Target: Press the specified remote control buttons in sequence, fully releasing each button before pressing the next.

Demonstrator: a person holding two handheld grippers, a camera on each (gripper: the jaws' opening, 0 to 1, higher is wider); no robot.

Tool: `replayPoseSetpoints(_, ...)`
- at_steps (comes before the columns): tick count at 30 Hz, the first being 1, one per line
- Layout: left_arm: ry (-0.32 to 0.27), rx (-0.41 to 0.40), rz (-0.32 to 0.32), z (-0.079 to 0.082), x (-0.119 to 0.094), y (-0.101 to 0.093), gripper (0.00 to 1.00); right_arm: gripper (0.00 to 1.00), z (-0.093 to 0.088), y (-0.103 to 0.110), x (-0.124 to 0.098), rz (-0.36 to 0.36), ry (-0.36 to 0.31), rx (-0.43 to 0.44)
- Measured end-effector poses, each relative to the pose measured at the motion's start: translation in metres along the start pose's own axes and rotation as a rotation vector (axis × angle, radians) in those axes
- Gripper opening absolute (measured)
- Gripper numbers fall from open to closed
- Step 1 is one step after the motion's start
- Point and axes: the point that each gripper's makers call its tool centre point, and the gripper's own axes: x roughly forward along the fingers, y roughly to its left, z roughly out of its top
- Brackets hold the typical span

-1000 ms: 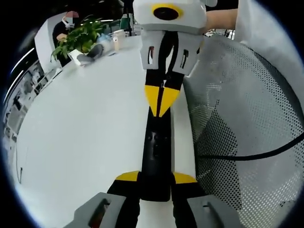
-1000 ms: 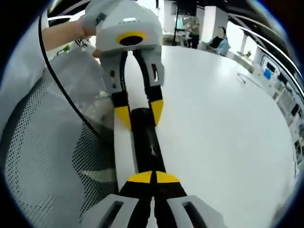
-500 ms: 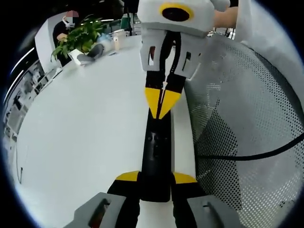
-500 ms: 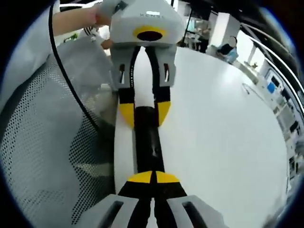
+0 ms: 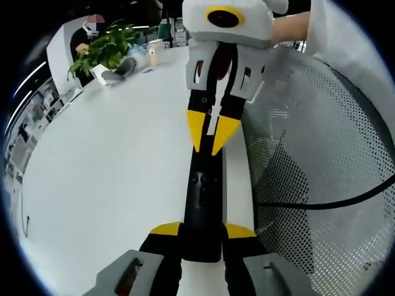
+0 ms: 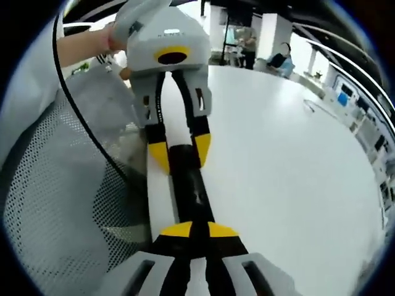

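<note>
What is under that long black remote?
A white table lies under the remote; whether it rests there or is held just above is unclear. Left gripper grips its near end.

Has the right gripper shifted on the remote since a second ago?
Yes. In the left gripper view, the right gripper has pulled slightly back toward the remote's far end and opened a little; the remote and the potted plant stay put.

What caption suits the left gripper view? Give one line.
Left gripper clamps the black remote; right gripper hovers above it.
</note>
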Motion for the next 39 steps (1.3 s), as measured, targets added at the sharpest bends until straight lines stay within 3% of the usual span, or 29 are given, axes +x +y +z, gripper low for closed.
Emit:
replayPoseSetpoints(7, 0.007, 0.007, 0.001, 0.0006, 0.0002, -0.0003, 0.24, 0.04, 0.0002, 0.0006, -0.0001, 0.041, 0.047, -0.058)
replayPoseSetpoints(12, 0.017, 0.019, -0.007, 0.0005, 0.0006, 0.0, 0.24, 0.04, -0.0005, 0.0003, 0.0021, 0.105, 0.168, -0.052)
replayPoseSetpoints(14, 0.017, 0.023, -0.009, 0.0005, 0.0008, 0.0, 0.24, 0.04, -0.0001, 0.0017, 0.0036, 0.108, 0.191, -0.109)
replayPoseSetpoints(18, 0.019, 0.028, -0.012, 0.0004, 0.001, -0.0004, 0.24, 0.04, -0.0013, -0.0004, 0.0034, 0.119, 0.178, -0.063)
replayPoseSetpoints(20, 0.022, 0.029, -0.014, 0.0005, 0.0012, -0.0004, 0.24, 0.04, -0.002, 0.0018, 0.0029, 0.107, 0.158, -0.086)
replayPoseSetpoints(23, 0.022, 0.028, -0.014, 0.0005, 0.0012, -0.0005, 0.24, 0.04, 0.0006, 0.0015, 0.0021, 0.07, 0.049, -0.011)
replayPoseSetpoints(24, 0.02, 0.026, -0.012, 0.0005, 0.0013, -0.0005, 0.23, 0.04, 0.0004, 0.001, 0.0004, 0.07, 0.012, -0.052)
replayPoseSetpoints(25, 0.018, 0.024, -0.011, 0.0005, 0.0012, -0.0004, 0.23, 0.04, -0.0002, 0.0011, 0.0005, 0.059, 0.003, -0.04)
replayPoseSetpoints(30, 0.02, 0.023, -0.008, 0.0009, 0.0014, -0.0006, 0.23, 0.07, 0.0027, 0.0019, 0.0013, 0.028, -0.012, -0.001)
replayPoseSetpoints(32, 0.027, 0.024, -0.007, 0.001, 0.0015, -0.0003, 0.23, 0.09, 0.0038, 0.0004, 0.0017, 0.008, -0.008, -0.025)
replayPoseSetpoints(39, 0.016, 0.012, -0.002, 0.0005, 0.0008, -0.0002, 0.23, 0.07, 0.0041, 0.0009, 0.0026, 0.04, -0.006, -0.003)
